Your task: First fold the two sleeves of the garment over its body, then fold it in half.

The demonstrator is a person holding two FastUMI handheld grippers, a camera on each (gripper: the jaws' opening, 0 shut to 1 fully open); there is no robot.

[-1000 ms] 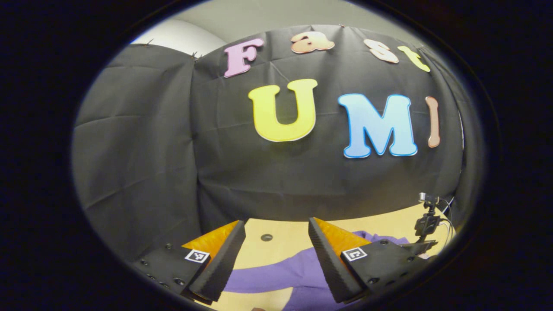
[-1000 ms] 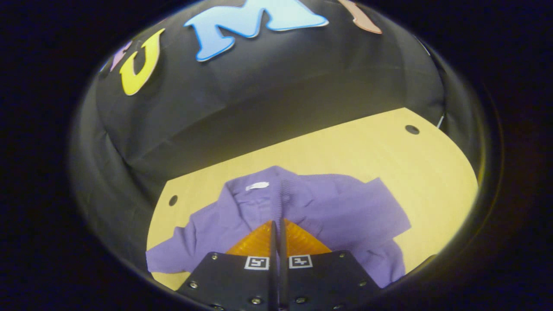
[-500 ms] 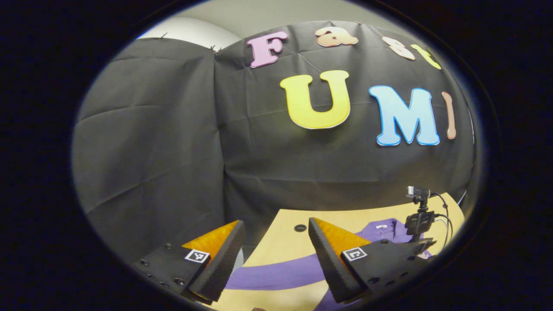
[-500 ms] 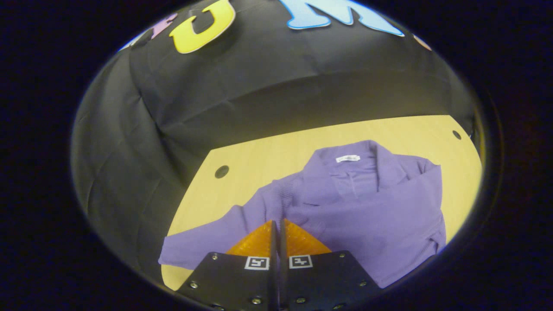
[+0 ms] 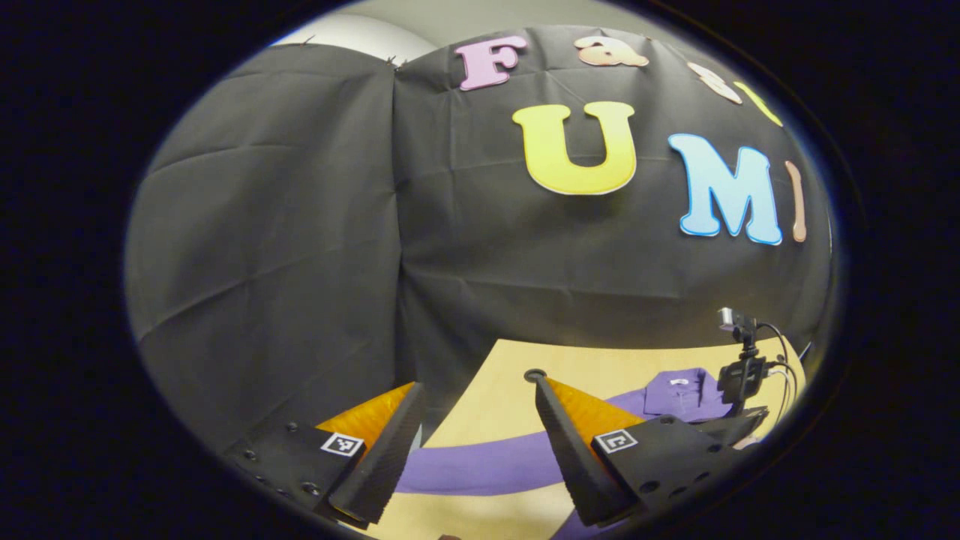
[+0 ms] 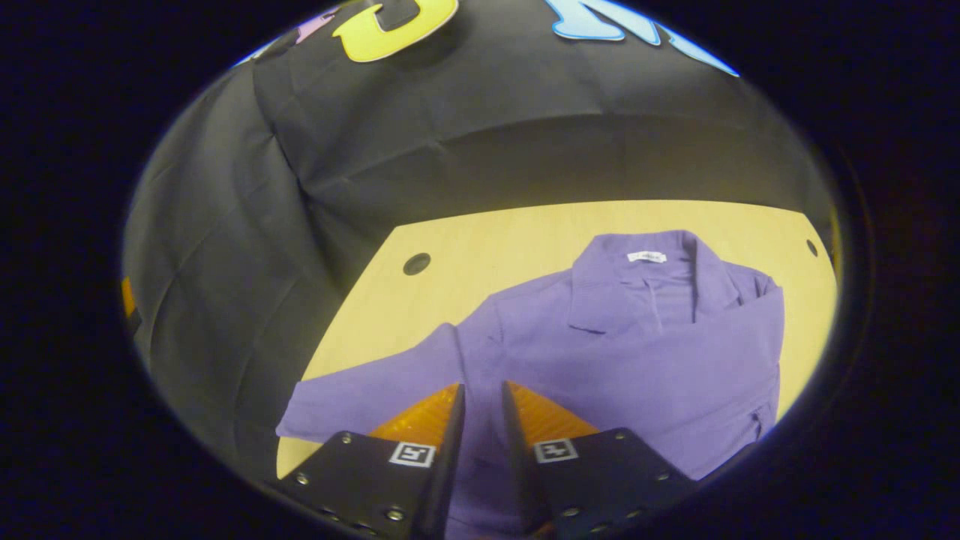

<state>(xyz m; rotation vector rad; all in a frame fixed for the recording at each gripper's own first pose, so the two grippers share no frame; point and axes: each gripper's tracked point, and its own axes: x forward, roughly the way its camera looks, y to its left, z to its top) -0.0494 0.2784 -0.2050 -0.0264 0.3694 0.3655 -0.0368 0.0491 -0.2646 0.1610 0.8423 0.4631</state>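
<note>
Purple collared cloth garment (image 6: pixel 637 352) lay flat on pale wooden table (image 6: pixel 480 255); right gripper (image 6: pixel 482 401) narrowly parted above it, left gripper (image 5: pixel 472 442) wide over outstretched sleeve (image 5: pixel 480 469).

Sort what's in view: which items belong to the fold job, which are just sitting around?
Job:
- purple garment, one sleeve folded over its body
- unfolded sleeve lying out flat on the table
- left gripper, open above that sleeve
- right gripper, slightly open over the garment

Lying about:
- small camera on a stand
- wooden table
</note>
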